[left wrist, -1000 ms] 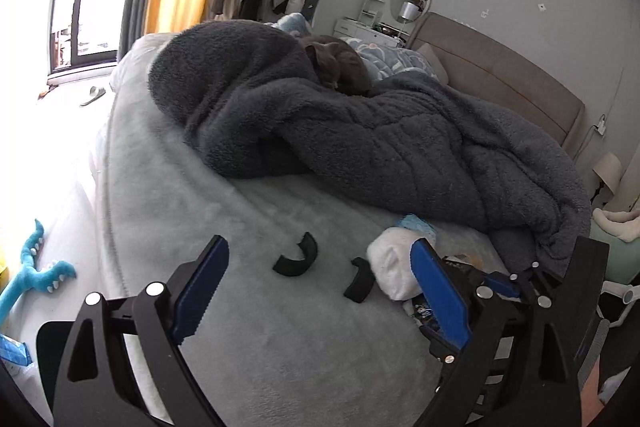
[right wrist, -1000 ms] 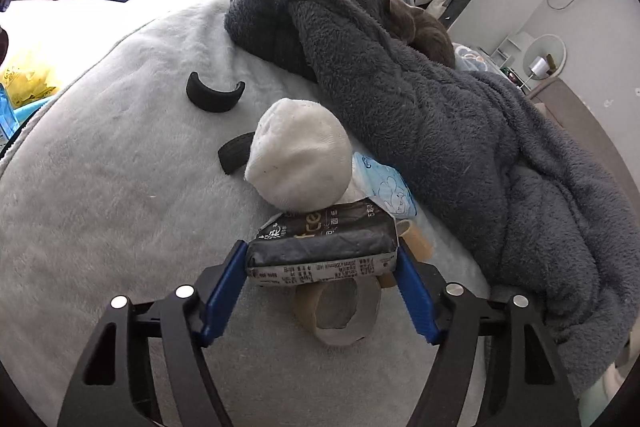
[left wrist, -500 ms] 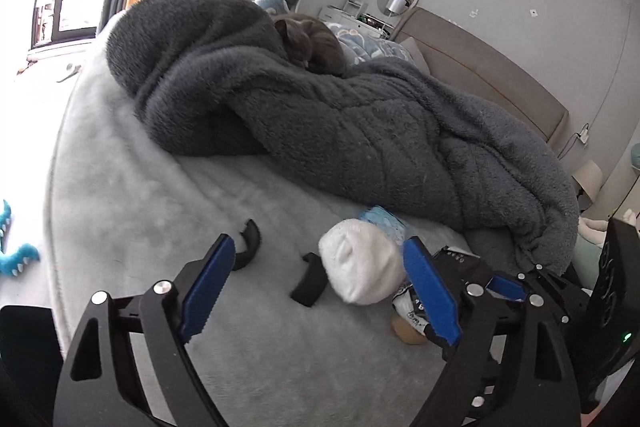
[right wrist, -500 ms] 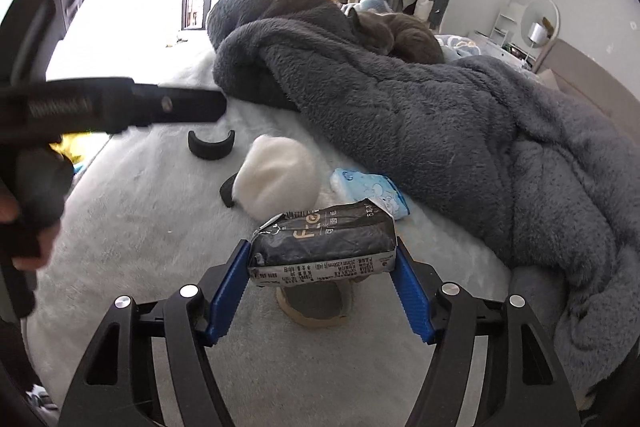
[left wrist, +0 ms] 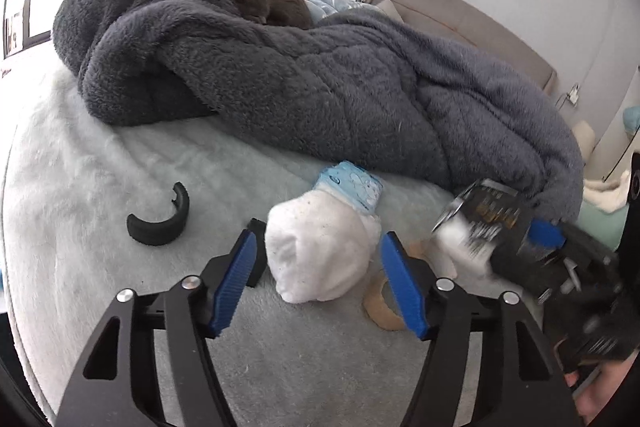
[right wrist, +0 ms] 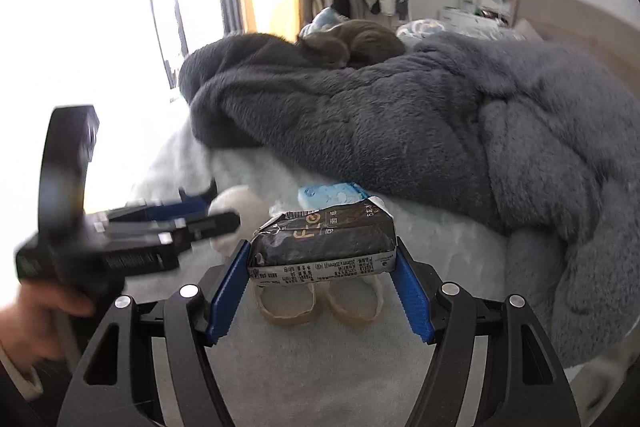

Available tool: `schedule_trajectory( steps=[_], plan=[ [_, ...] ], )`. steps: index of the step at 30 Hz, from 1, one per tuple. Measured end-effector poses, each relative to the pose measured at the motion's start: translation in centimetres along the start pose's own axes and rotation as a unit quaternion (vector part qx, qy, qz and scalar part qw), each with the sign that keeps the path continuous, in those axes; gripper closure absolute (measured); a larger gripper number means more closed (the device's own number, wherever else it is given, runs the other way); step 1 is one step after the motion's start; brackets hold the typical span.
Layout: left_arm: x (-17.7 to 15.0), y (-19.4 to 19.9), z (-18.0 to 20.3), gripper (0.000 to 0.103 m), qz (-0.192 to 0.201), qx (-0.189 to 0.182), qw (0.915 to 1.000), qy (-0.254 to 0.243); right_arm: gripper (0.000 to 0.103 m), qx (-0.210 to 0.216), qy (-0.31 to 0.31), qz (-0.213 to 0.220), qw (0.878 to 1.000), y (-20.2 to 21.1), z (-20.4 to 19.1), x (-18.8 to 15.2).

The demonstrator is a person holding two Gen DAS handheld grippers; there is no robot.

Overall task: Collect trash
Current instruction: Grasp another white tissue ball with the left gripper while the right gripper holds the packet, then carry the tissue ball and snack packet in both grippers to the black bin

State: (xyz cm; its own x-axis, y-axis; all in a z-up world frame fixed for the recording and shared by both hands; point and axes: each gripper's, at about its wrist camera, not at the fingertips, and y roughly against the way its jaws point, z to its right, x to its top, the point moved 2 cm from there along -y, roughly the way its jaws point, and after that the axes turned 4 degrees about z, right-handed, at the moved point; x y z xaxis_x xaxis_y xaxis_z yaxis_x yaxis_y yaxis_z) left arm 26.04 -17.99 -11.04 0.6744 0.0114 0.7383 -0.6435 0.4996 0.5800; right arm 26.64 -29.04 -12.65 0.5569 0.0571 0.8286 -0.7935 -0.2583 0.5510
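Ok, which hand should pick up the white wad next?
Left. Its tool already straddles the white wad, jaws just closing, not visibly pressing. The right tool is busy, clamped on the black carton.

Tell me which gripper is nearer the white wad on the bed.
Left. The left gripper straddles the white wad, its jaws just closing in. The right gripper is off to the side, clamped on a black carton.

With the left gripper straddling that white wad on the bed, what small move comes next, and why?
Probably finish closing the left gripper on the crumpled white tissue wad: its jaws have just been closing, the wad sits between the blue pads untouched, and the right gripper already clamps the black drink carton.
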Motion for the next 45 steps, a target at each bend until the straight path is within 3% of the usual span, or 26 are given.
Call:
schedule_trajectory(
  steps=[8, 14, 19, 30, 45],
  plan=[
    [-0.9, -1.0, 1.1, 0.066, -0.014, 0.016, 0.9989, -0.042, 0.033, 0.025, -0.08, 0.012, 0.996, 0.2, 2.1, 0.7],
    [-0.7, 0.5, 1.6, 0.084, 0.009, 0.02, 0.9974, -0.068, 0.033, 0.027, -0.09, 0.01, 0.996, 0.0, 2.1, 0.6],
    [-0.4, 2.5, 1.1, 0.087, 0.035, 0.049, 0.9934, -0.098, 0.033, 0.037, -0.096, 0.011, 0.995, -0.6, 1.1, 1.1],
    [0.6, 7.0, -3.1, 0.095, 0.065, 0.085, 0.9893, -0.099, 0.033, 0.073, -0.081, 0.004, 0.994, -3.3, -4.6, 2.7],
    [0.0, 12.2, -12.0, 0.095, 0.058, 0.155, 0.9853, -0.043, 0.033, 0.126, -0.05, -0.008, 0.991, -6.5, -13.4, 4.3]
  ],
)
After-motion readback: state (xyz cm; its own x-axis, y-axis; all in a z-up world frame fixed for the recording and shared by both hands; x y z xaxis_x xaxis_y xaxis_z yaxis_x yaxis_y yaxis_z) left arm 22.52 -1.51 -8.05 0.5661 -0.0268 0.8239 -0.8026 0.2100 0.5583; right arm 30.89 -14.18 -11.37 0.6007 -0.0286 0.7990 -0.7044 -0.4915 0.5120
